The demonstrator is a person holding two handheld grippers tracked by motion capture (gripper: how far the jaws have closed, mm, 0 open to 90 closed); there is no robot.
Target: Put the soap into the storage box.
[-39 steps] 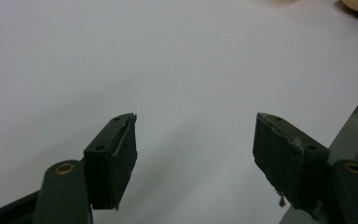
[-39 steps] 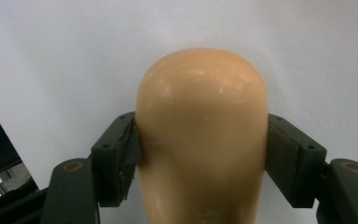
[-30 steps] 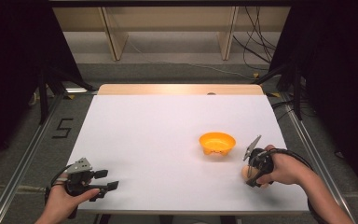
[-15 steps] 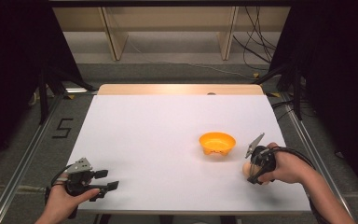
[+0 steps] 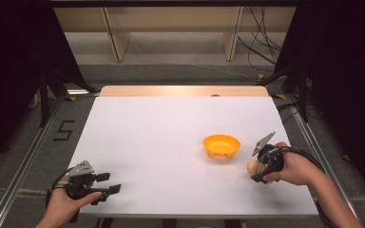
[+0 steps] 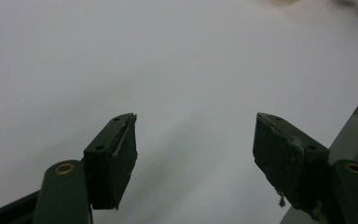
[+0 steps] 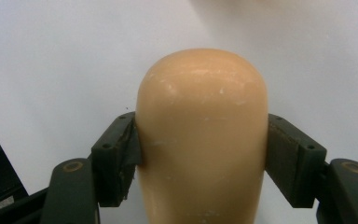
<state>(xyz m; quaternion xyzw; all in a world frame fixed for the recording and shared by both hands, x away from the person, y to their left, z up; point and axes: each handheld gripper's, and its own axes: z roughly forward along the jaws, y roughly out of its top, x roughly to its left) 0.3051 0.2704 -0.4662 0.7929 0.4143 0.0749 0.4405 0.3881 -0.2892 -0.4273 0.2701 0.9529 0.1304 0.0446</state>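
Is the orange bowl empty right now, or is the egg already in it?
Empty. The orange bowl shows a bare inside, and the egg sits clamped between the right gripper fingers, beside the bowl.

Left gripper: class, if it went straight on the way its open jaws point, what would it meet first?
Probably nothing but bare white table: the left gripper has nothing between or ahead of its jaws. The orange bowl looks well off that line.

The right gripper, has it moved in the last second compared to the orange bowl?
Barely: the right gripper, shut on the egg, sits in almost the same spot beside the orange bowl.
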